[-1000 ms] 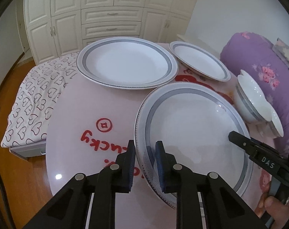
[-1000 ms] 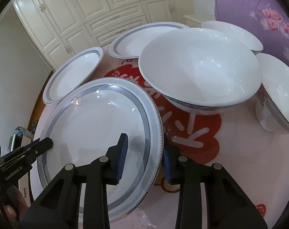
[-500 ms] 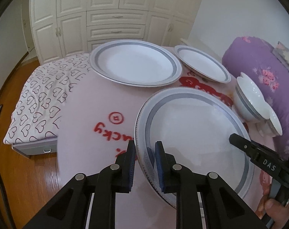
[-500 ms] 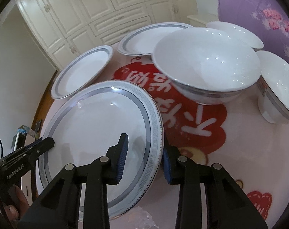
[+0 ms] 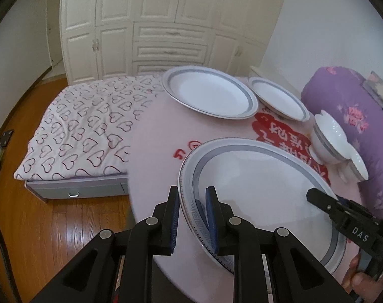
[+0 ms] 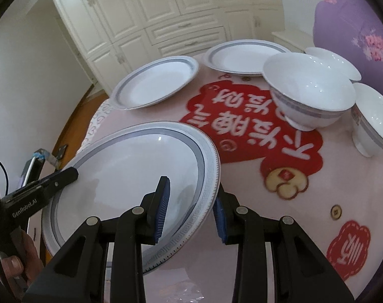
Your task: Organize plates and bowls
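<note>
Left gripper [image 5: 191, 217] and right gripper [image 6: 191, 212] jaws clamp opposite rims of the large grey-banded white plate [image 5: 267, 192], lifted above the pink tabletop [image 6: 267, 227], likely for stacking.

- We see a glossy, smooth ceramic large plate [image 5: 267, 197] catching glare
- The bowl [image 6: 310, 88] looks equally shiny
- Our tablecloth [image 6: 279, 202] seems soft matt cloth
- The floor [image 5: 60, 224] is polished wood
- Gripper pads [image 6: 163, 207] look ribbed

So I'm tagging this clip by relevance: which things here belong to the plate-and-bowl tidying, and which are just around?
Job:
- large plate, gripped by left gripper and right gripper
- two far plates
- bowls

Lying about:
- printed tablecloth
- heart-patterned mattress
- purple bedding
- wardrobe
</note>
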Motion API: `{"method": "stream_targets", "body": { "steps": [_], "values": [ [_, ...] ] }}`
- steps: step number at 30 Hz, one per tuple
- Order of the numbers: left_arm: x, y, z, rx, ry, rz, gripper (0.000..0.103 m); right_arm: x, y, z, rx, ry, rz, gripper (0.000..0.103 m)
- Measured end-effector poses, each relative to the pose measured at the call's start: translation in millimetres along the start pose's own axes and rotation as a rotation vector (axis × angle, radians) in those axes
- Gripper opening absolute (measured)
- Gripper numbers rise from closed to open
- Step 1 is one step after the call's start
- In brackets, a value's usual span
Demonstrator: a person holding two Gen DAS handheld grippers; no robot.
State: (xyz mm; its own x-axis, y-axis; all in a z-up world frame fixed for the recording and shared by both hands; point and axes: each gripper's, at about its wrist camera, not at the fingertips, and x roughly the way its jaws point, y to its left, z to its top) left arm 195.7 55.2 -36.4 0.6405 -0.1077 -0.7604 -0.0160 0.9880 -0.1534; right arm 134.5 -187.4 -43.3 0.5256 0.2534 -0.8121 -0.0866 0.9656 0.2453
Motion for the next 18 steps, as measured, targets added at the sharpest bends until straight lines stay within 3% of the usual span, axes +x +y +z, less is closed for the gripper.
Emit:
{"method": "stream_targets", "body": {
  "steps": [6, 11, 18],
  "values": [
    [-29.4, 1.9, -21.8, 0.016, -0.031, 0.041, 0.016, -5.2, 13.9, -8.3, -0.039, -0.014, -0.002, 0.033],
    [-22.2, 1.0, -33.6, 0.002, 0.027, 0.037, 0.017, 5.0, 9.2, -15.6, -0.041, 0.012, -0.01, 0.033],
    [-17.4, -16.6, -37.1, 0.056, 0.036, 0.065, 0.019, 13.5, 4.0, -25.4, -0.048, 0.05, -0.031, 0.035]
  ]
}}
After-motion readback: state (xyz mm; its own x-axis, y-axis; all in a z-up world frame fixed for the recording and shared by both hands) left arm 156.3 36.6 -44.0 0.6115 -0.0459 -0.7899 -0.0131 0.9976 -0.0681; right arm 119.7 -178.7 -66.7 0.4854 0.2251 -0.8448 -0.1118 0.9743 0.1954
